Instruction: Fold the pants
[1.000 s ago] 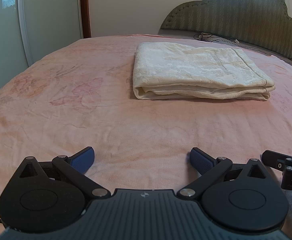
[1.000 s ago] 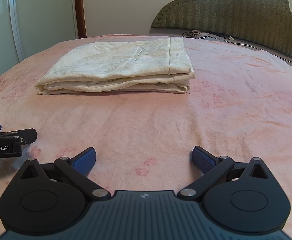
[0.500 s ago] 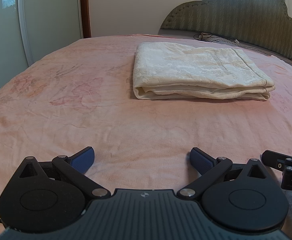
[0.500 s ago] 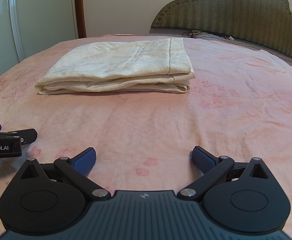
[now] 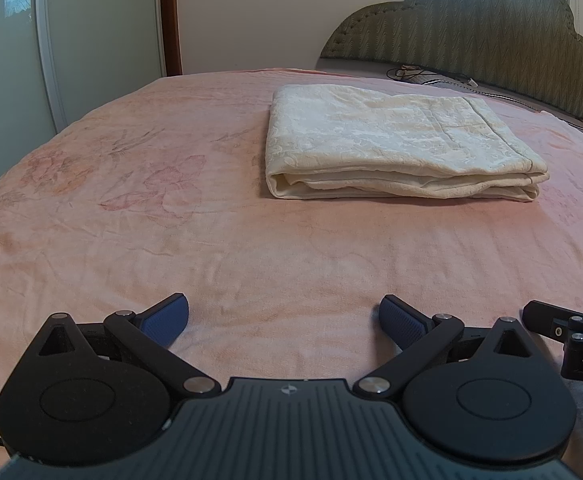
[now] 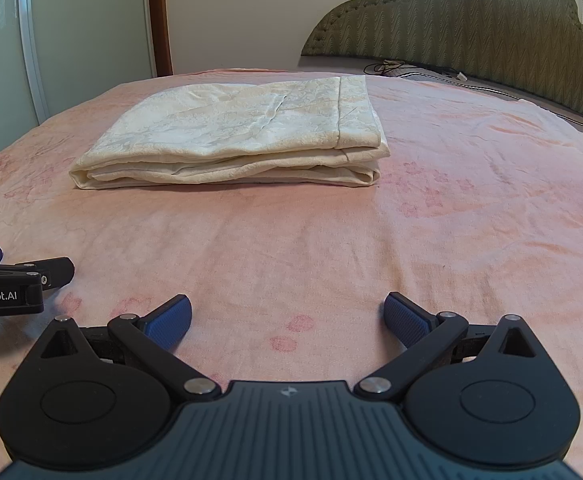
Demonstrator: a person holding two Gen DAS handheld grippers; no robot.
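The cream pants (image 5: 395, 144) lie folded into a flat rectangular stack on the pink bedspread (image 5: 171, 200), with layered edges facing me. In the right wrist view the pants (image 6: 243, 132) sit ahead and to the left on the bedspread (image 6: 451, 200). My left gripper (image 5: 285, 318) rests low over the bedspread, well short of the stack, open and holding nothing. My right gripper (image 6: 287, 320) is likewise open and holds nothing, the same distance back. Each gripper shows at the other view's edge: the right gripper (image 5: 571, 328) and the left gripper (image 6: 15, 276).
A green padded headboard (image 5: 491, 32) stands behind the bed at the right, with a dark cable (image 5: 431, 74) lying before it. Pale wardrobe doors (image 5: 11, 60) and a brown door frame (image 5: 170, 16) stand at the left beyond the bed edge.
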